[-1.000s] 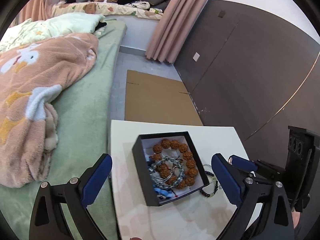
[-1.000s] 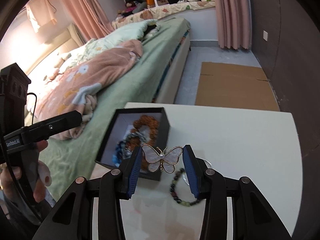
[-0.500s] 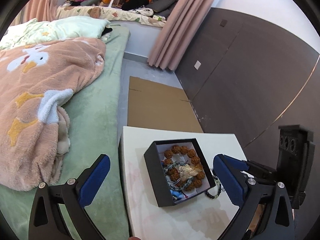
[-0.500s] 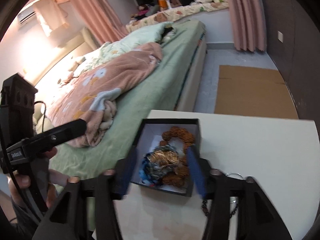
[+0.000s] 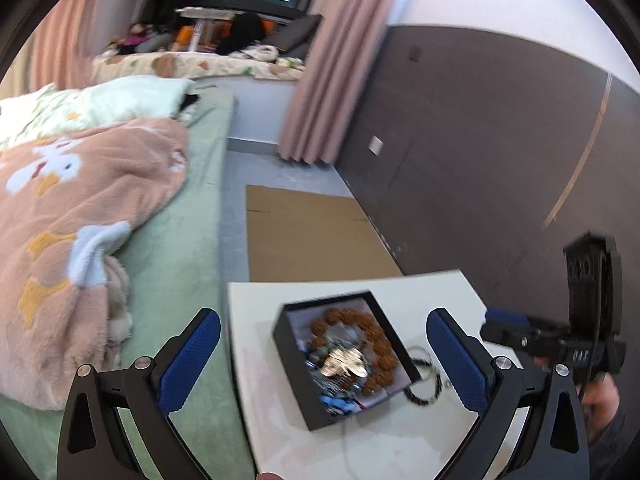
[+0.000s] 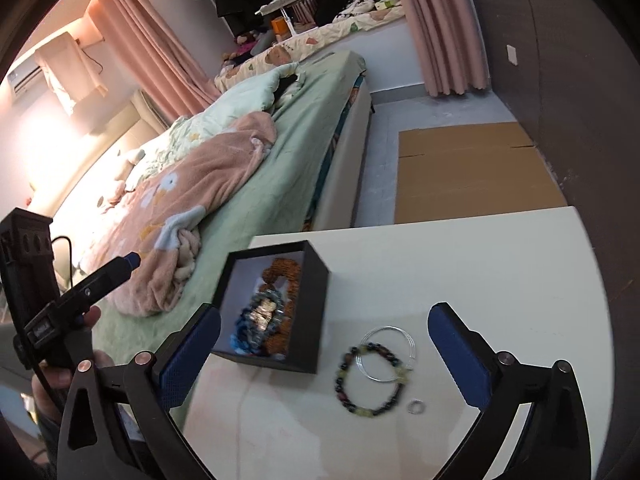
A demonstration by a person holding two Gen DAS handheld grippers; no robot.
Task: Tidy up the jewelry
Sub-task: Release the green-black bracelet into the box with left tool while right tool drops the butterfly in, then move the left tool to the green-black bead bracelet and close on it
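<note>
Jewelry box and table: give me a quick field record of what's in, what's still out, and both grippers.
box: black, open, on white table
inside: brown bead bracelet, gold butterfly brooch on top, blue pieces
still out: dark bead bracelet, wire hoop, small ring
left gripper: open, empty
right gripper: jaws just opened wide, nothing between them

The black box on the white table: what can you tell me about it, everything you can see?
The black box is a small, square, open-topped case with dark matte walls and a pale lining, likely card. It sits flat near the table's edge on the bed side. Inside lie a brown bead bracelet, blue beads and a gold butterfly brooch on top. A dark bead bracelet lies on the table beside it. No gripper touches it.
</note>
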